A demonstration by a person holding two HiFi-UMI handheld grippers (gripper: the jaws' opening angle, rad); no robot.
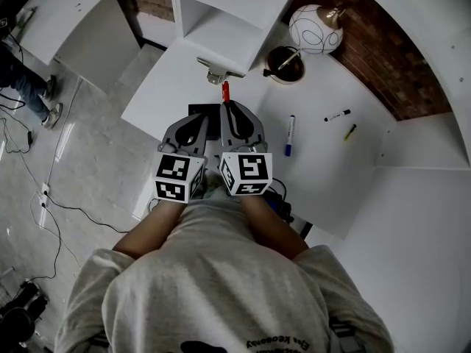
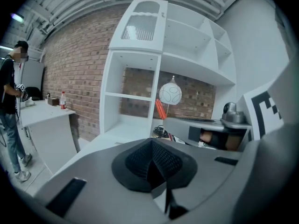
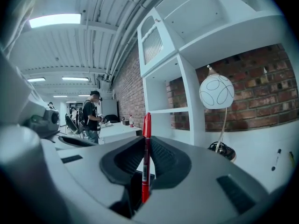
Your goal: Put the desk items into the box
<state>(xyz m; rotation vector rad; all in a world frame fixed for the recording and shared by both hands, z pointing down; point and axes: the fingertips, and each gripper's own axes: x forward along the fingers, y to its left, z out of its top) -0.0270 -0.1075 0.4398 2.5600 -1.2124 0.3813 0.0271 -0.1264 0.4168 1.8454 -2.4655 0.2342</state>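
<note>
Slim red plastic marker pen [image 3: 147,125] should be light, stiff and a bit slick, so mid-barrel is the spot to grab. That's pretty much what the right claw [image 1: 227,105] has: jaws pinching it, top end poking out past the tips. The left claw [image 2: 153,160] sits right beside it, jaws pressed together on nothing. Both point forward, close to the chest, with the dark rectangular box [image 1: 200,111] (I think that's it) just under their tips

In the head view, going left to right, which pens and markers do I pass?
red marker → blue marker → black marker → yellow pen
</note>
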